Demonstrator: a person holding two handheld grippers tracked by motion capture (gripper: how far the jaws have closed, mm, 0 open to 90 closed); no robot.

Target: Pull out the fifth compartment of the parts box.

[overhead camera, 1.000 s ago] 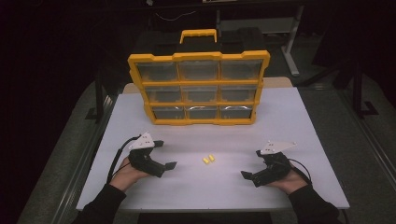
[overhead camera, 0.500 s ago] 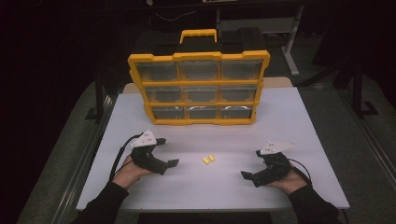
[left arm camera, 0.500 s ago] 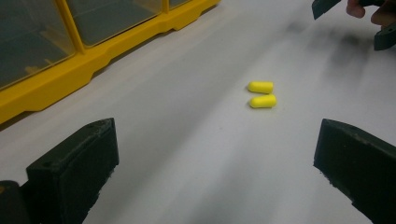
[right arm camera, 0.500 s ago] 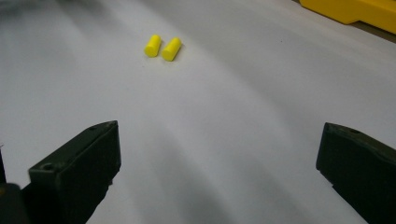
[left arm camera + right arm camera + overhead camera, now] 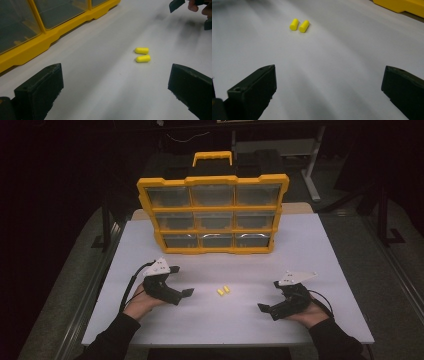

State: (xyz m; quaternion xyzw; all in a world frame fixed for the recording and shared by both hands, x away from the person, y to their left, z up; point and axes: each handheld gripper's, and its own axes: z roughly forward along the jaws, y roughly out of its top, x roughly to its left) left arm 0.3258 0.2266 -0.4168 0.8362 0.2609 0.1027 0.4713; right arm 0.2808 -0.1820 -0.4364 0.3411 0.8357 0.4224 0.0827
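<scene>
- On the white table (image 5: 310, 250), two small yellow earplugs (image 5: 223, 291) are lying side by side, touching or nearly so, between the two hand-held tools and in front of the yellow drawer organizer (image 5: 212, 215).
- The left gripper (image 5: 186, 293) is sitting with its jaws spread wide and gripping nothing, pointing toward the plugs.
- The right gripper (image 5: 263, 308) is likewise gaping and empty, a little farther off.
- The plugs (image 5: 142, 54) are looking light and round; I am guessing a jaw nudging one will be sending it rolling away.
- With the pair (image 5: 299, 25) lying so close, a pinch may be catching both, or squeezing one out sideways.
- Both tools closing in together may be colliding over the plugs.
</scene>
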